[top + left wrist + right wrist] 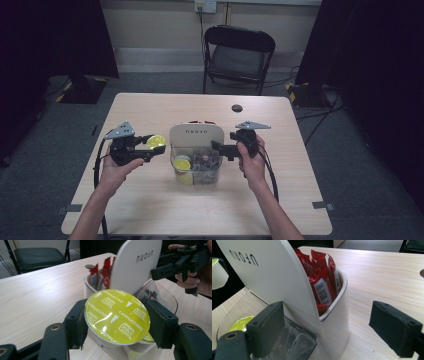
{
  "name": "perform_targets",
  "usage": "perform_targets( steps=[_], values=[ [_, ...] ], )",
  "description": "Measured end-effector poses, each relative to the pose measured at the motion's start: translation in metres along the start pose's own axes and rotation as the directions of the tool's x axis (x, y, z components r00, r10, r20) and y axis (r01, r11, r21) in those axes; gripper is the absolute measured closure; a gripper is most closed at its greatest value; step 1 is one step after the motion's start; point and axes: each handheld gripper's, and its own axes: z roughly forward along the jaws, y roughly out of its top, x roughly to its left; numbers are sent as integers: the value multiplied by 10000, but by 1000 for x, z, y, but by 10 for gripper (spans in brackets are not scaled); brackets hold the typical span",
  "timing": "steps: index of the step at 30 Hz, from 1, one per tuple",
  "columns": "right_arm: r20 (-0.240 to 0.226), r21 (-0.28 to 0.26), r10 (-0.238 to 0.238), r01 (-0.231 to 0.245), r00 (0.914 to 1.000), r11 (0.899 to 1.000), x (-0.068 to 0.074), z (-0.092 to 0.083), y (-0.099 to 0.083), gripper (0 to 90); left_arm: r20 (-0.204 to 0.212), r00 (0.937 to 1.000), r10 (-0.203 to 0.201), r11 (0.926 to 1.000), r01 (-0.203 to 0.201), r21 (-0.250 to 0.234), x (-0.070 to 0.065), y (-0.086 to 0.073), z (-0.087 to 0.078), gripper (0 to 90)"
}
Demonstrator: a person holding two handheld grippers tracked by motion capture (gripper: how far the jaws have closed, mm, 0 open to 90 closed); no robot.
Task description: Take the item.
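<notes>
Left side of the table (pixel 125 200): the left gripper (pixel 150 145) is clenched on a yellow-lidded cappuccino capsule (pixel 117 316), both pads pressing the capsule's rim from opposite sides. The capsule is held clear of the tabletop, just beside the left edge of the organiser (pixel 196 136), not yet over its clear front bin (pixel 197 175).

Centre: the organiser stands upright, with a white curved divider panel (pixel 274 277) between two compartments. The rear compartment holds red sachets (pixel 322 285), standing on end. The clear front bin already holds at least one yellow capsule (pixel 182 164) and some darker items that cannot be identified.

Right side: the right gripper (pixel 220 147) is released, jaws spread wide. In the right gripper view one pad (pixel 265 326) sits at the front face of the divider panel and the other (pixel 395 327) hangs over bare table, well apart from the organiser's wall. It grasps nothing.

Assessment: loading appears part done. One capsule at least is stowed; the held capsule is in transit or being removed, direction not determinable. Remaining work, if stowing: carry it over the clear bin and release.
</notes>
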Motion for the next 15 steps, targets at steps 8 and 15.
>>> perform_targets(
  steps=[8,15],
  values=[
    [-8,18,-4,4,10000,10000,0,0,0,124,-579,9978,-309,9995,313,61,19,-6,-13,388],
    [-10,10,10,-10,10000,10000,-1,0,0,123,-867,9954,-417,9984,447,338,35,-15,-18,388]
  ],
)
